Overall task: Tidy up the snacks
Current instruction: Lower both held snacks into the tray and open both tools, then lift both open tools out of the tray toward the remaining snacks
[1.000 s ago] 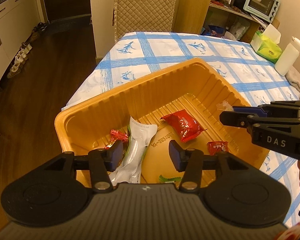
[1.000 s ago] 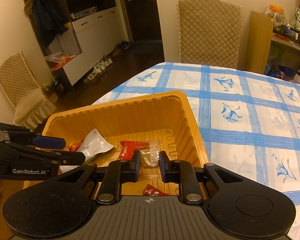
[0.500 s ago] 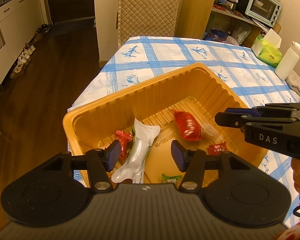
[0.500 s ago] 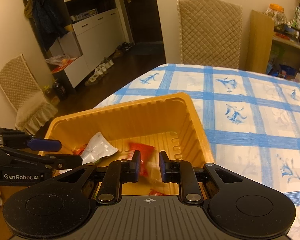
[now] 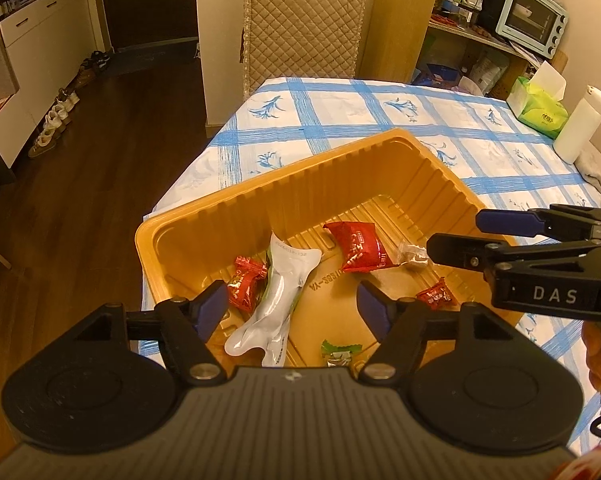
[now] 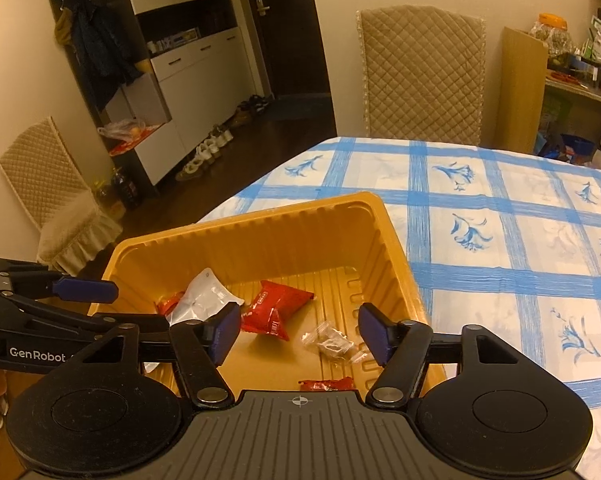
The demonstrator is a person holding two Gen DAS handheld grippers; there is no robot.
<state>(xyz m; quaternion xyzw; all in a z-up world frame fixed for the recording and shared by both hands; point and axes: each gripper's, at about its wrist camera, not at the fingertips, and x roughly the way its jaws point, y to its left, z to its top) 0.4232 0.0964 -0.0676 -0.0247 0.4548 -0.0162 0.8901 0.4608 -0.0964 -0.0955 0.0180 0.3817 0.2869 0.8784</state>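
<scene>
An orange plastic tray [image 5: 340,168] [image 6: 260,236] stands at the table's near corner. In it lie a big red snack packet [image 5: 358,246] [image 6: 276,308], a white pouch [image 5: 280,300] [image 6: 204,300], a clear wrapped snack [image 5: 410,254] [image 6: 330,338], small red candies [image 5: 246,280] [image 5: 436,294] and a green candy [image 5: 340,350]. My left gripper [image 5: 292,308] is open and empty above the tray's near side. My right gripper [image 6: 296,330] is open and empty above the tray, over the clear snack; it shows in the left wrist view [image 5: 460,236].
The table has a blue-checked cloth [image 6: 500,216]. A green tissue box [image 5: 540,108] and a white bottle [image 5: 580,124] stand at its far right. A quilted chair [image 5: 300,24] stands at the far end. The floor drops off left of the tray.
My right gripper opened and let go of the red packet and clear snack, which now lie in the tray. Both grippers rose slightly.
</scene>
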